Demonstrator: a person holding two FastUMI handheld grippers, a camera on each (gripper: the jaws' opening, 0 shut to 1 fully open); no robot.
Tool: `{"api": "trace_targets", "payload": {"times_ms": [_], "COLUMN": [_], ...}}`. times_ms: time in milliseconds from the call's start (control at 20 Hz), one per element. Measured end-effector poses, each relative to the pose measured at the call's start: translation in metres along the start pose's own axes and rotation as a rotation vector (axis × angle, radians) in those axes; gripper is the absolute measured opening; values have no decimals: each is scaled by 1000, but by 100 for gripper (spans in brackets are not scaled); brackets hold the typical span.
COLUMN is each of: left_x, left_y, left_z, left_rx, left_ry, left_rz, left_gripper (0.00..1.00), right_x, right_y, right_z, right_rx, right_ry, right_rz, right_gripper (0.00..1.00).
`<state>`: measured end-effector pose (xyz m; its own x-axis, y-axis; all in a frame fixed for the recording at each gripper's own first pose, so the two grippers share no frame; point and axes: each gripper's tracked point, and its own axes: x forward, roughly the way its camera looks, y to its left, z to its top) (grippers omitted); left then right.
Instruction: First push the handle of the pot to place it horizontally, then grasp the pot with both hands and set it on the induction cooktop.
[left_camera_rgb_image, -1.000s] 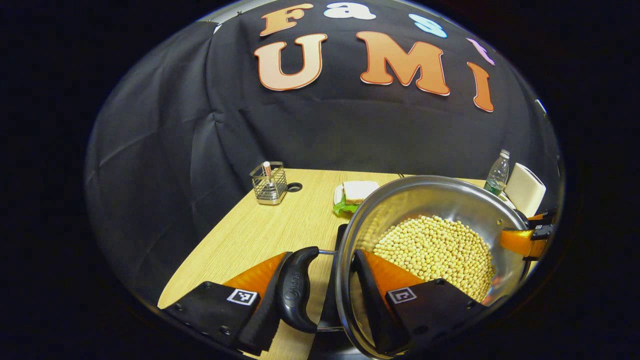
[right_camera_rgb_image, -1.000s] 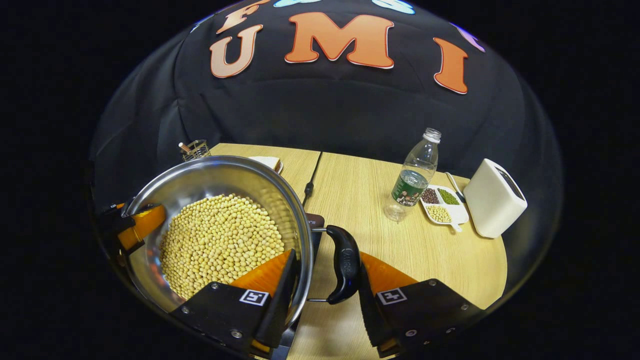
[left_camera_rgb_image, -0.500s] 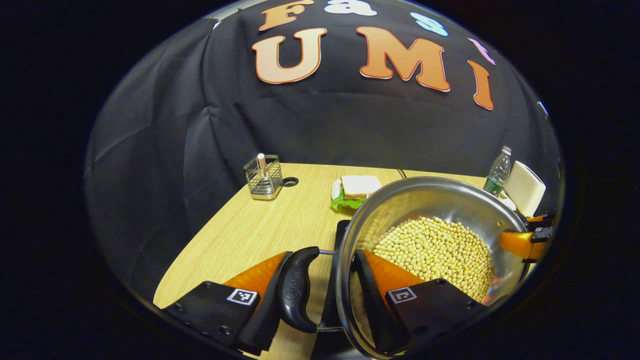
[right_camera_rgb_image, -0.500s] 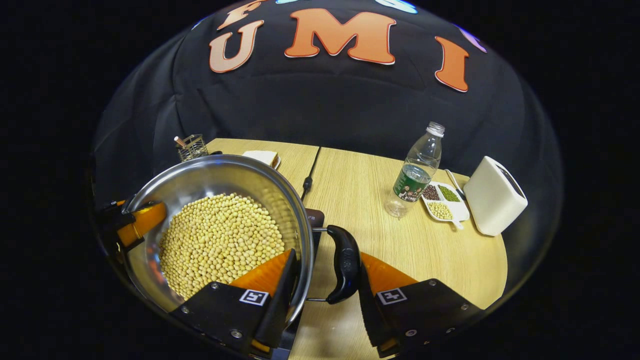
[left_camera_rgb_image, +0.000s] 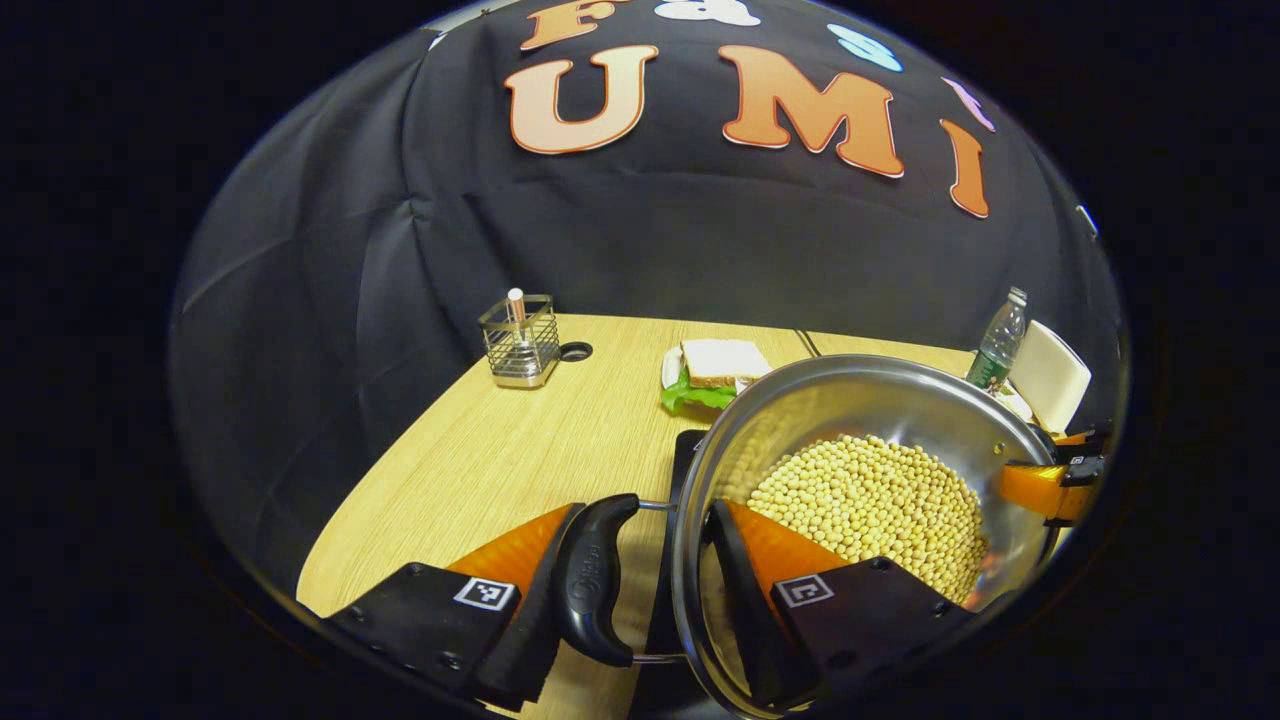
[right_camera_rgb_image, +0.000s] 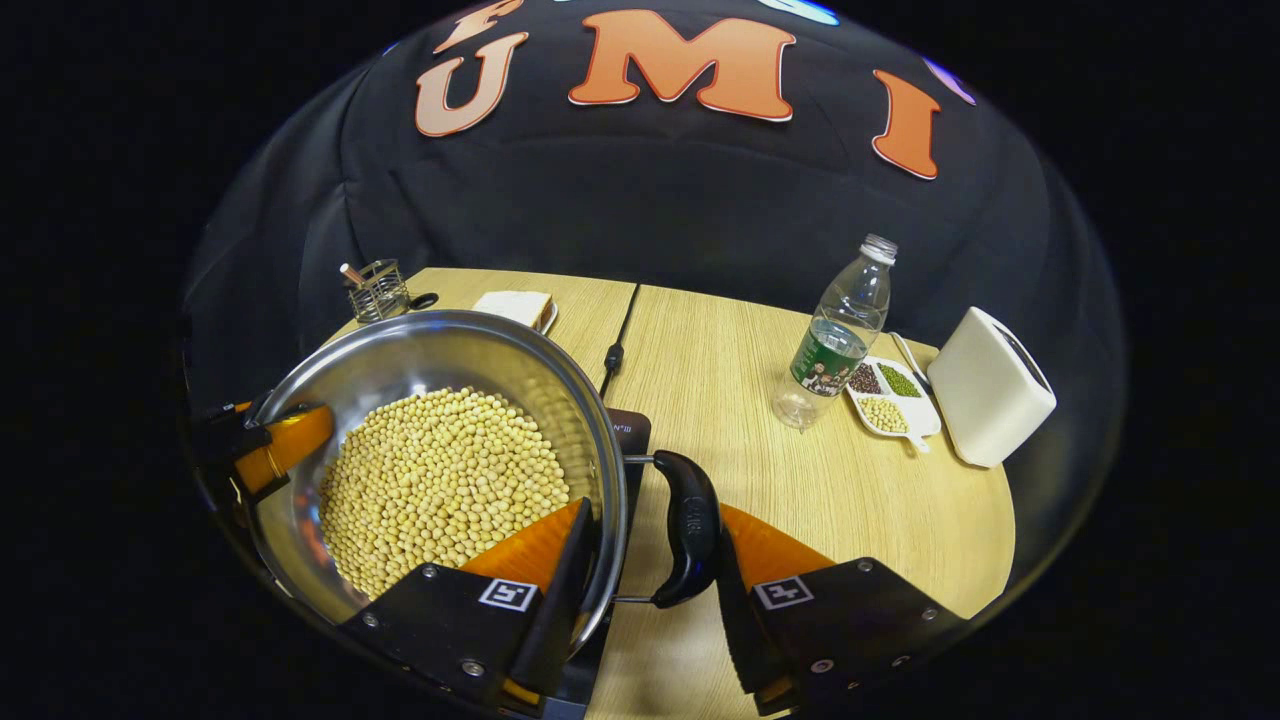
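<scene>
Over the wooden table (right_camera_rgb_image: 720, 400), both grippers held one steel pot (left_camera_rgb_image: 870, 400) of soybeans (right_camera_rgb_image: 440, 480). Left gripper (left_camera_rgb_image: 640, 590) clamped rim and black handle (left_camera_rgb_image: 592, 580); right gripper (right_camera_rgb_image: 645, 585) clamped rim and the other handle (right_camera_rgb_image: 688, 525). Two handles, one bottle (right_camera_rgb_image: 840, 335). The dark cooktop (right_camera_rgb_image: 628, 440) beneath was mostly hidden; contact unclear.

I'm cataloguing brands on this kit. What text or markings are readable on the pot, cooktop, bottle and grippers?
Nothing reads clearly.
Pot: no lettering on its steel wall.
Left pot handle: embossed brand mark, too blurred.
Right pot handle: embossed mark, too blurred.
Induction cooktop: small white print, too small.
Water bottle: label print too small.
Left gripper and right gripper: square code tags, no words.
</scene>
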<state>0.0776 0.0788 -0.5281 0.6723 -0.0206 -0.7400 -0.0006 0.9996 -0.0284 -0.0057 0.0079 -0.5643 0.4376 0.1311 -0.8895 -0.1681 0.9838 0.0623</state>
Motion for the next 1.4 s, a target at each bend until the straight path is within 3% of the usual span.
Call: {"api": "trace_targets", "payload": {"times_ms": [50,200,400,650,900,1000,1100,1200,1250,1400], "left_x": [2,2,-3,-58,-150,-188,-219,-246,-261,-297], "left_y": [1,0,4,10,-30,-39,-52,-68,-74,-94], "left_z": [-2,-4,8,93,163,184,199,214,222,237], "left_rx": [1,13,24,90,68,53,45,41,35,1], "left_ry": [5,14,-7,-261,-479,-542,-587,-628,-647,-677], "left_rz": [-1,9,51,116,42,17,-19,-56,-72,-123], "left_gripper": [80,78,88,88,87,96,96,90,95,96], "right_x": [-1,-1,-6,-55,-131,-163,-197,-228,-243,-284], "right_y": [0,1,0,-19,-50,-58,-74,-92,-100,-125], "right_z": [1,0,10,72,125,138,148,154,156,164], "right_rx": [4,18,58,43,17,4,9,8,1,-17], "right_ry": [4,18,2,-197,-439,-513,-583,-640,-662,-724], "right_rz": [2,6,33,28,-22,-31,-40,-60,-68,-94], "right_gripper": [60,64,69,78,83,85,86,89,90,93]}}
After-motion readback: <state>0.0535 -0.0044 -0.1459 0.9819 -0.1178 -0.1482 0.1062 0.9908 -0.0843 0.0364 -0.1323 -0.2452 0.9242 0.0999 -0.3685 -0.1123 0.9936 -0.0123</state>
